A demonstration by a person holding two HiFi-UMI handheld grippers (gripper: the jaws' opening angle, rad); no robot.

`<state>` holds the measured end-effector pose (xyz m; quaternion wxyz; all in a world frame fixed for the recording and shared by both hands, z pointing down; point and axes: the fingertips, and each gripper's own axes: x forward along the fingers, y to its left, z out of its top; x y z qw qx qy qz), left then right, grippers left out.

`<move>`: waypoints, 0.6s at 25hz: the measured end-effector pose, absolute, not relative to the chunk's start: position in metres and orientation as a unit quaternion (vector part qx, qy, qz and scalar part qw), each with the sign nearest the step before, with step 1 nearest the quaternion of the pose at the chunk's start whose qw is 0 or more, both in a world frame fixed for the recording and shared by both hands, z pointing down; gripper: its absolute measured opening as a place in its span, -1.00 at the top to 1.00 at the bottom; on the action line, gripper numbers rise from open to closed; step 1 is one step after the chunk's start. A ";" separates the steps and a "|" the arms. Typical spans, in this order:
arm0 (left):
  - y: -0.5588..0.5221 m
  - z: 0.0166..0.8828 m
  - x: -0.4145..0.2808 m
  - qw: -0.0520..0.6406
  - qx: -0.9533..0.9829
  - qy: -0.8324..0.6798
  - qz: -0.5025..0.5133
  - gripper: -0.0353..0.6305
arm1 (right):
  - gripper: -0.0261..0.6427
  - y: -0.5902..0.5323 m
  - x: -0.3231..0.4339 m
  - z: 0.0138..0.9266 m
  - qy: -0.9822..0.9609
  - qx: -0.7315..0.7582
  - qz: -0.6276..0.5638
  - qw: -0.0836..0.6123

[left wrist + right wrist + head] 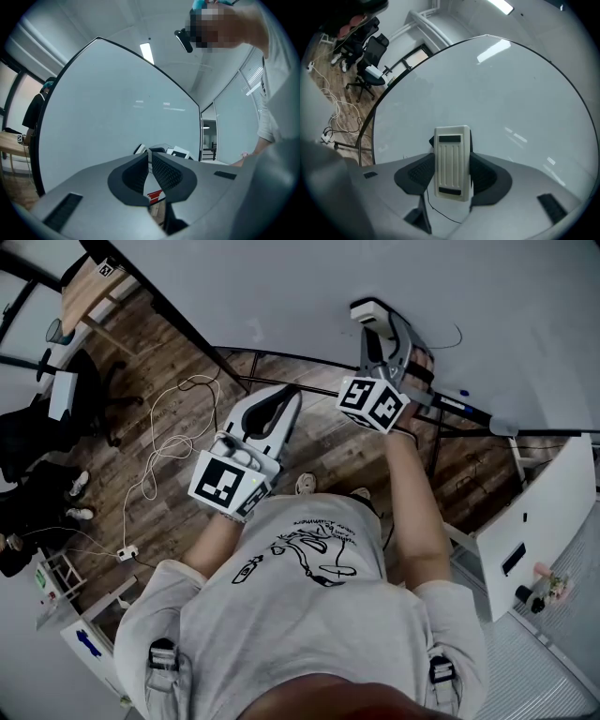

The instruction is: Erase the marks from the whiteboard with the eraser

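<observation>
The whiteboard (281, 287) fills the top of the head view, and its pale face also spreads across the right gripper view (497, 93). My right gripper (380, 324) is raised to the board and shut on the white ribbed eraser (451, 161), which stands upright between the jaws (451, 168); the eraser's end (368, 309) lies against the board. A thin dark curved mark (453, 336) shows to its right, and a thin line (440, 213) below the eraser. My left gripper (277, 409) hangs lower, off the board, shut (150, 164) with nothing in it.
A blue marker (464, 407) lies on the board's bottom rail. Below are the black stand bars (281, 357), a wooden floor with a white cable (169, 442), an office chair (75, 399) at left and a white cabinet (534, 521) at right. A person (40, 105) stands beside the board.
</observation>
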<state>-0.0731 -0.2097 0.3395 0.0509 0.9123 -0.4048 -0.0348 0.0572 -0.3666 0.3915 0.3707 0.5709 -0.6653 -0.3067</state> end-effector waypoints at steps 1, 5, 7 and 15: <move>-0.209 0.339 -0.074 0.050 0.911 -0.407 -0.035 0.78 | 0.21 -0.367 0.052 0.398 -0.667 0.563 -0.310 0.377; -0.207 0.339 -0.081 0.050 0.908 -0.416 -0.033 0.78 | 0.21 -0.371 0.029 0.429 -0.675 0.530 -0.318 0.404; -0.204 0.340 -0.084 0.051 0.906 -0.420 -0.033 0.78 | 0.21 -0.372 0.021 0.439 -0.677 0.519 -0.320 0.413; -0.201 0.343 -0.088 0.057 0.904 -0.423 -0.031 0.78 | 0.21 -0.368 0.023 0.435 -0.691 0.516 -0.307 0.402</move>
